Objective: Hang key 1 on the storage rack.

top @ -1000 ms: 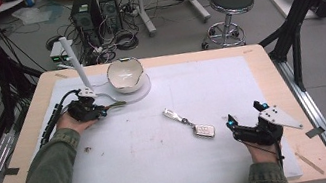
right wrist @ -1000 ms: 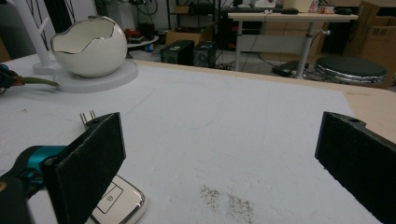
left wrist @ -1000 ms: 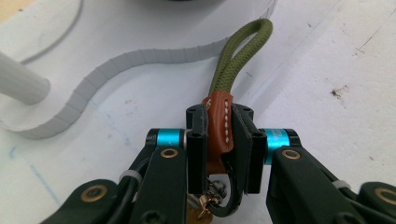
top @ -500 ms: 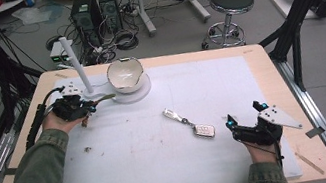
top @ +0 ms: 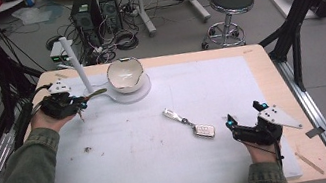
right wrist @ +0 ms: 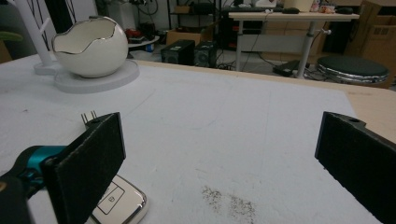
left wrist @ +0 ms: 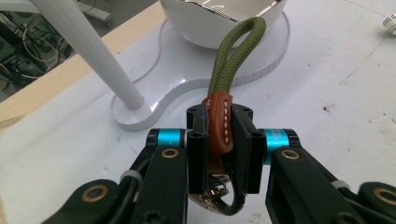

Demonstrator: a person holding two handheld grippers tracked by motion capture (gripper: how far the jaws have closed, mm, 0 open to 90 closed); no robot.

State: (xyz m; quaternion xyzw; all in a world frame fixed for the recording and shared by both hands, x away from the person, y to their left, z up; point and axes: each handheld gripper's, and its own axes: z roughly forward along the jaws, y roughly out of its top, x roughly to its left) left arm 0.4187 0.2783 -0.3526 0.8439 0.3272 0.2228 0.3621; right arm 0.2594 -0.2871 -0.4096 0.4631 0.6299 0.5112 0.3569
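Your left hand-held gripper (top: 82, 101) sits at the far left of the worktop (top: 267, 60), just left of the white post (top: 76, 63) that rises from a white base plate (top: 143, 91). Its 2 jaws are clamped tight on a key strap (left wrist: 219, 122): in the left gripper view the brown stitched leather tab of that strap is pinched between the black pads (left wrist: 197, 154), and an olive-green cord loop (left wrist: 233, 56) rises out of the tab toward the egg-shaped white bowl (left wrist: 219, 21). Below the tab a metal ring (left wrist: 212, 193) hangs under the jaws. In the high view the green loop (top: 94, 93) points right, toward the base plate, and its tip lies just beside the foot of the post.

Your right hand-held gripper (top: 231, 124) rests near the right front of the worktop, and it holds nothing. In the right gripper view its 2 black pads (right wrist: 91, 163) stand wide apart with only the white mat (right wrist: 224, 135) between them. A car key fob (top: 204, 130) with a short chain and a metal tag (top: 171, 114) lies on the mat just left of that gripper; in the right gripper view the fob (right wrist: 119, 203) shows beside and under the left pad, though I cannot tell whether they touch.

The bowl (top: 125, 75), broken-edged like a cracked shell, stands on the round end of the base plate, well apart from the fob.
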